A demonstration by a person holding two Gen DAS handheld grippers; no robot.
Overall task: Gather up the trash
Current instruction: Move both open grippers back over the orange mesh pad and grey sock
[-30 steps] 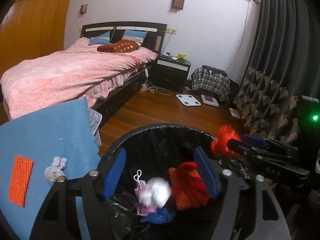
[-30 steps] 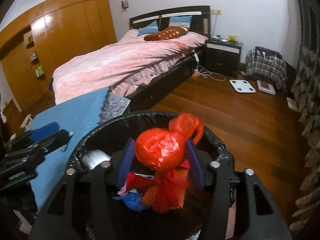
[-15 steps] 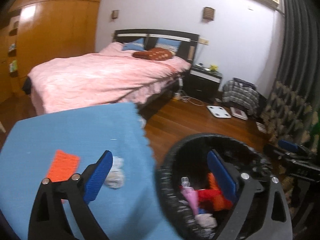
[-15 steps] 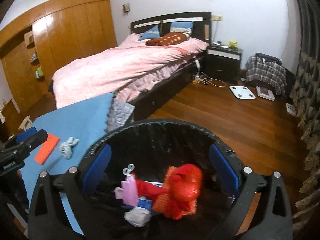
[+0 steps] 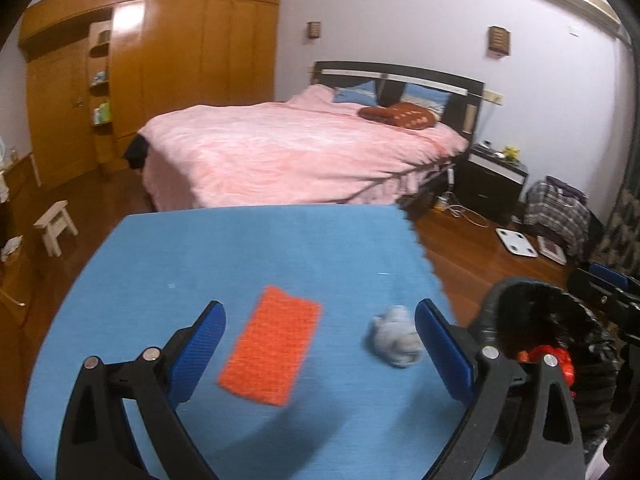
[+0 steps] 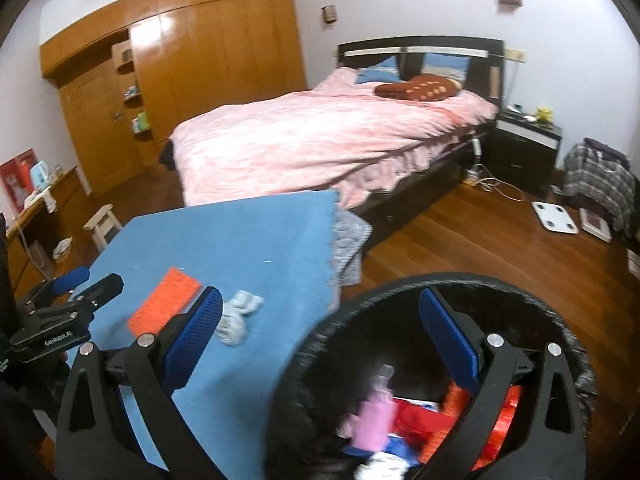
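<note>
Looking out along the left gripper [image 5: 320, 344], its jaws are standing wide and empty over the blue cloth [image 5: 248, 248], and two pieces of trash are lying between them: an orange mesh pad [image 5: 272, 346] and, to its right, a crumpled grey tissue wad [image 5: 394, 336] just beside the right-hand finger. Both are looking very light and soft; the wad is probably crushing easily, so pinching it across its middle should do, while the flat pad is likely needing a grip at one edge to lift off the cloth. The black bin [image 5: 516, 304] is sitting right of the cloth, red trash showing inside. A second ago this view was hanging over the bin with the jaws narrower; now it is facing the cloth. Turning to the right wrist view, the right gripper [image 6: 320, 340] is also gaping wide and holding nothing, straddling the bin's rim [image 6: 400, 286], with the wad [image 6: 238, 316] left of the bin. Earlier it was clutching a red bag; that is now lying in the bin.
</note>
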